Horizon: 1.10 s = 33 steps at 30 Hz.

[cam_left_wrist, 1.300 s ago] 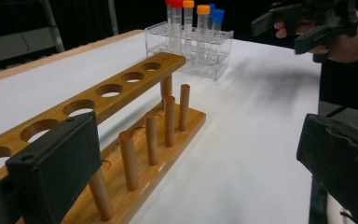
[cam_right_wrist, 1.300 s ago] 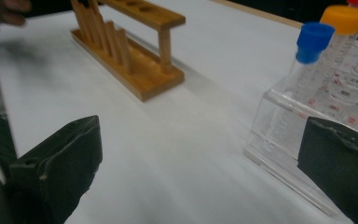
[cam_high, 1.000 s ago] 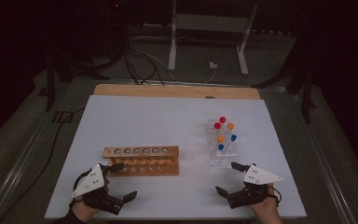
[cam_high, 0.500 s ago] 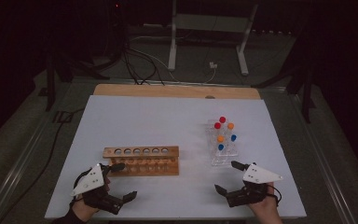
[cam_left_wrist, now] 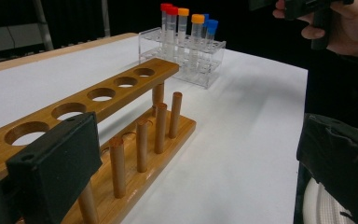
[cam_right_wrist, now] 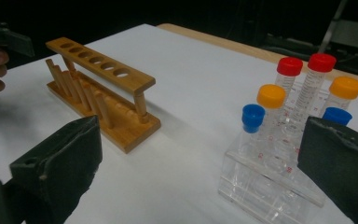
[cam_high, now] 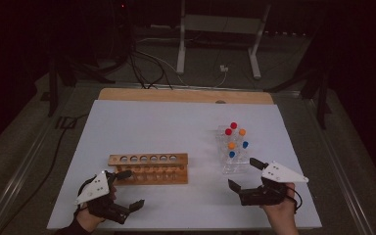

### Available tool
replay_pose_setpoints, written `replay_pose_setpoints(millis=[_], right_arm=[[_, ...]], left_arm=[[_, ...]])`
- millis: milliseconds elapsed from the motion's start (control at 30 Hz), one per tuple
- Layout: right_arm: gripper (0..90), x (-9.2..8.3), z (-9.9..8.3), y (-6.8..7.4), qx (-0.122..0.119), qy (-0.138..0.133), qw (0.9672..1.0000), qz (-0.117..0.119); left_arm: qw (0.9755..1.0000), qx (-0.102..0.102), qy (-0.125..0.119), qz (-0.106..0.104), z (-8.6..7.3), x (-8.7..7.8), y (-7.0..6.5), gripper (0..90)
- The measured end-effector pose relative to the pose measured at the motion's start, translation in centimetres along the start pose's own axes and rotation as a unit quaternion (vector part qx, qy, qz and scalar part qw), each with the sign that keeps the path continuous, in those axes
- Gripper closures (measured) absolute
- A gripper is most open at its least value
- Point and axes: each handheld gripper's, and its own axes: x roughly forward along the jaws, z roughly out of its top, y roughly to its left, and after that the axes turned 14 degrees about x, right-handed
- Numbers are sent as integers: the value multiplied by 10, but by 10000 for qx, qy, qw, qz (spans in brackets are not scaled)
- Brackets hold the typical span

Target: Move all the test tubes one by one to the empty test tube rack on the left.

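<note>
**A:** So where's everything sitting? The wooden rack is seen near-left on the white table, all six holes empty. The capped tubes are parked in the clear stand over on the right, a bit farther back.

**B:** Yep. Both claws are spread wide and nothing is held. The left gripper is resting at the near-left end of the wooden rack, just beside it; whether it's touched can't be told. The right gripper is just near of the clear stand, with the blue caps closest to it.

**A:** Looks like a tube pickup is about to be started, probably.

**B:** Agreed. It'd be done best if one of the near blue-capped tubes is taken first, so the taller red and orange ones behind aren't bumped. The tube should be gripped just below the cap, lifted straight up until the stand is cleared, and kept upright. The wooden rack could be steadied by the left gripper when the tube is lowered into a hole.
</note>
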Motion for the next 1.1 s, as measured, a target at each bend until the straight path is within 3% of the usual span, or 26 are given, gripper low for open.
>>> replay_pose_setpoints(millis=[167, 233, 267, 300, 433, 567, 733, 1100], right_arm=[[0, 8, 3, 0, -66, 93, 9988, -477], [0, 15, 5, 1, 236, 44, 9975, -664], [0, 15, 5, 1, 236, 44, 9975, -664], [0, 21, 5, 0, 403, 136, 9965, -716], [1, 29, 6, -1, 611, 320, 9943, -813], [2, 39, 4, -1, 642, 475, 9913, -1047], [66, 46, 3, -3, 673, 615, 9885, -1204], [305, 56, 3, 0, 699, 884, 9827, -1469]], left_arm=[[10000, -3, -10, -23, 0, 1, 0, 4], [10000, 16, -23, -40, 1, 1, 1, 4], [10000, 16, -23, -40, 1, 1, 1, 4], [10000, 32, -22, -52, 1, 1, 0, 4], [10000, 47, -15, -67, 1, 1, 0, 4], [10000, 47, -29, -79, 1, 1, 1, 4], [9999, 41, -47, -84, 1, 0, 1, 4], [9999, 62, -64, -79, 2, -1, 1, 4]])
